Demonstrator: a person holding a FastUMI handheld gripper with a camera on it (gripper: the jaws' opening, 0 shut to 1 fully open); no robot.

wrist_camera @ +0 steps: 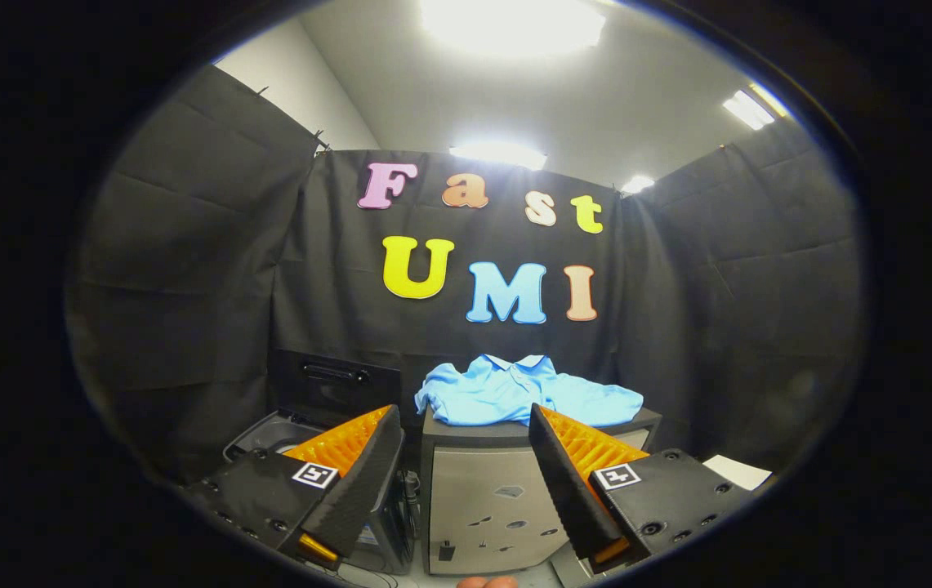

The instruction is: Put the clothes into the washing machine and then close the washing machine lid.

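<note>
1. Hand-held gripper: fingers spread wide, nothing between them, touching nothing.
2. Shirt: a light blue collared garment, lying loosely heaped on top of a grey cabinet. Collar faces the back wall.
3. Bearing: the shirt lies at 12 o'clock from the hand-held gripper, beyond the fingertips and slightly toward 1 o'clock. The gap between the fingers opens almost straight onto it. It is near but not touching.
4. Long axis: the shirt spreads from 9 to 3 o'clock across the cabinet top, crosswise to the fingers. One sleeve or edge hangs over the cabinet's front left corner.
5. Washer: stands at 10 to 11 o'clock from the fingers, just beside the cabinet, partly hidden behind the left finger. Its lid stands raised against the back wall, so the tub appears open.
6. Judgement: the task stands at its start; the shirt is not yet grasped. The coming move likely calls for a straight advance, then a carry toward 10 o'clock.
</note>
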